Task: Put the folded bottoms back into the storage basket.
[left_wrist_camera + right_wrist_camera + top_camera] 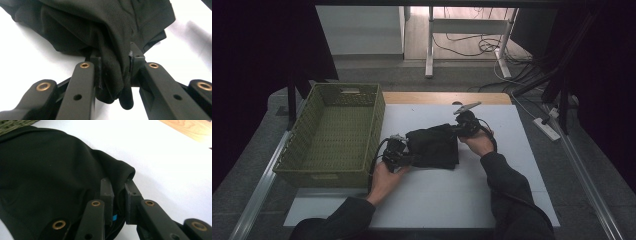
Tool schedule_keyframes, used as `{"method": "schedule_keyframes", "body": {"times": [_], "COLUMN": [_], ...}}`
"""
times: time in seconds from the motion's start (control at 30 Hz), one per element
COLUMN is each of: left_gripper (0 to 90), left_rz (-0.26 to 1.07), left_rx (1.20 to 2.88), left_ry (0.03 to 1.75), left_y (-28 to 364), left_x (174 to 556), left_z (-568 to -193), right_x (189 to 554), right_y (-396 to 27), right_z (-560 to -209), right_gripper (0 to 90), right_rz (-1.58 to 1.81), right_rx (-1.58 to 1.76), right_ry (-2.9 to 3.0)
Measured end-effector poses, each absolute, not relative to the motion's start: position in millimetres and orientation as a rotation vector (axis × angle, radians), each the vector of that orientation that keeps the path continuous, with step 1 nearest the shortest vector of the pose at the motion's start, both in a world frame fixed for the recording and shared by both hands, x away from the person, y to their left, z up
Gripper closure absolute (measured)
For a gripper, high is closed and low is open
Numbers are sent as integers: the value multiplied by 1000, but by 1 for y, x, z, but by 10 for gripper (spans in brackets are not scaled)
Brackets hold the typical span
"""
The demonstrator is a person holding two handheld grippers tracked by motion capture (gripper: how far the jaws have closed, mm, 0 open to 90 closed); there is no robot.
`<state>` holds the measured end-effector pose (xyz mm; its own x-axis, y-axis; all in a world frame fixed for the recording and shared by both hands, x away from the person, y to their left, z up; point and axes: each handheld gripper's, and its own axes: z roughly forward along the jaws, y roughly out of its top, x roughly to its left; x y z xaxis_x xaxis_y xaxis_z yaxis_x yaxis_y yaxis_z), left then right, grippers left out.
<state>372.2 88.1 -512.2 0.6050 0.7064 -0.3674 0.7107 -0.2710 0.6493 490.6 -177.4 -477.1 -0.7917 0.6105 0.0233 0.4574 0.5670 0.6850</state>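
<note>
A folded black garment (434, 146) lies in the middle of the white table top (432, 195). My left gripper (404, 159) is at its near left corner and is shut on a bunch of the black cloth (112, 72), which hangs down between the jaws. My right gripper (460, 127) is at the garment's far right corner. It is shut on a fold of the black cloth (121, 173), pinched between its two jaws. A hand holds each gripper, and dark sleeves come in from the bottom edge.
A green woven basket (329, 172) stands at the left of the table, close to the left gripper. A strip of bare wood (437, 98) runs along the table's far edge. Desk legs and cables lie on the floor beyond.
</note>
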Motion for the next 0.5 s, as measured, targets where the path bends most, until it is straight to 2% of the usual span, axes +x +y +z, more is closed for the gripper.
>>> {"method": "schedule_keyframes", "body": {"times": [0.5], "left_gripper": [725], "left_rz": [9], "left_rx": [2040], "left_ry": [1051], "left_y": [84], "left_x": [361], "left_z": [-490], "right_x": [458], "right_y": [-198], "right_z": [-442], "right_gripper": [806], "right_rz": [1062], "right_rx": [880], "right_ry": [2566]}}
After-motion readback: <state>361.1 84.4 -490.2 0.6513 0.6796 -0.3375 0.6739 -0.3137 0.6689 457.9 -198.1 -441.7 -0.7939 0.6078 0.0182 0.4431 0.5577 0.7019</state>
